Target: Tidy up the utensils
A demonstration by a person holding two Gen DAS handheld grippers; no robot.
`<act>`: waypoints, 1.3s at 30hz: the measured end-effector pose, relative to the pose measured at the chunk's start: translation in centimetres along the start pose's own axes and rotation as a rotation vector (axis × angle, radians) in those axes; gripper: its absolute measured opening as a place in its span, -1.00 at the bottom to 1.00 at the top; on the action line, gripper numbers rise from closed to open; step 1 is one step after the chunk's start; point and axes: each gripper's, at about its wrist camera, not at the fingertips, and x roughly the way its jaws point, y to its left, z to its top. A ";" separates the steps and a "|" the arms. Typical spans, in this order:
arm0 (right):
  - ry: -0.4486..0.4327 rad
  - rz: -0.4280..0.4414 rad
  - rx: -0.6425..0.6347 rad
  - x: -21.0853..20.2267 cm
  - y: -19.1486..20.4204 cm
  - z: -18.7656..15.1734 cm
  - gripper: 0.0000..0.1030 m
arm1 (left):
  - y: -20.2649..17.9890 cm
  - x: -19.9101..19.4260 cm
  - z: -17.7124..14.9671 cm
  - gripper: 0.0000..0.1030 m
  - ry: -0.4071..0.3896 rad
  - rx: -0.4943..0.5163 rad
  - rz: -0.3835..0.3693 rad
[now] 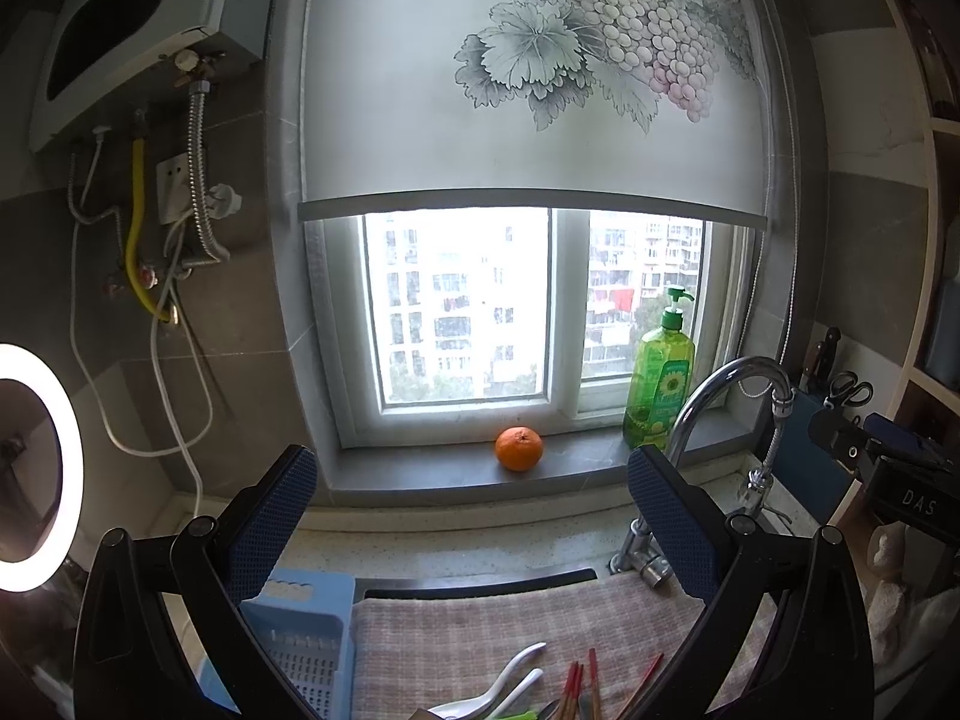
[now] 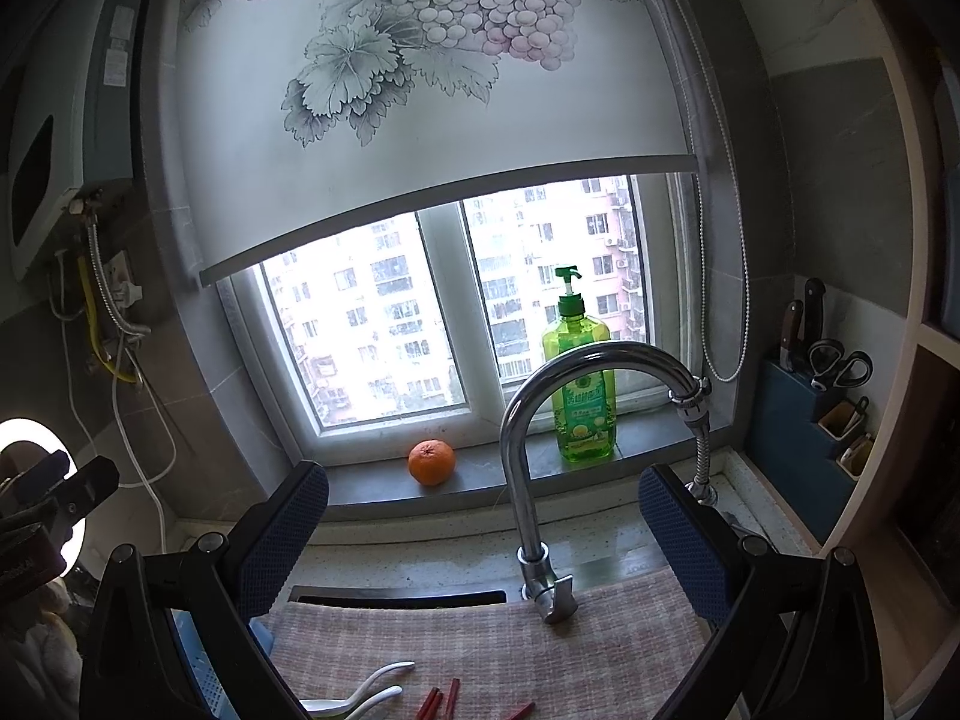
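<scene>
White spoons (image 1: 510, 681) and red chopsticks (image 1: 591, 684) lie on a pinkish checked cloth (image 1: 456, 630) at the bottom of the left wrist view. A light blue slotted utensil basket (image 1: 306, 630) stands left of the cloth. My left gripper (image 1: 474, 510) hangs open above them, nothing between its blue pads. In the right wrist view the same spoons (image 2: 372, 690) and chopsticks (image 2: 444, 699) show on the cloth (image 2: 480, 636), and the basket's edge (image 2: 207, 678) peeks behind the left finger. My right gripper (image 2: 483, 525) is open and empty too.
A chrome tap (image 2: 528, 468) arches over the cloth. On the window sill (image 2: 372, 489) sit an orange (image 2: 431, 462) and a green soap bottle (image 2: 579, 384). A blue knife block (image 2: 798, 414) with scissors stands right. A ring light (image 1: 36, 468) glows left.
</scene>
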 end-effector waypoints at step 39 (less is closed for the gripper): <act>0.148 -0.007 0.096 3.0 -5.2 -7.3 0.98 | 6.8 3.7 -11.0 0.99 0.378 -0.088 0.050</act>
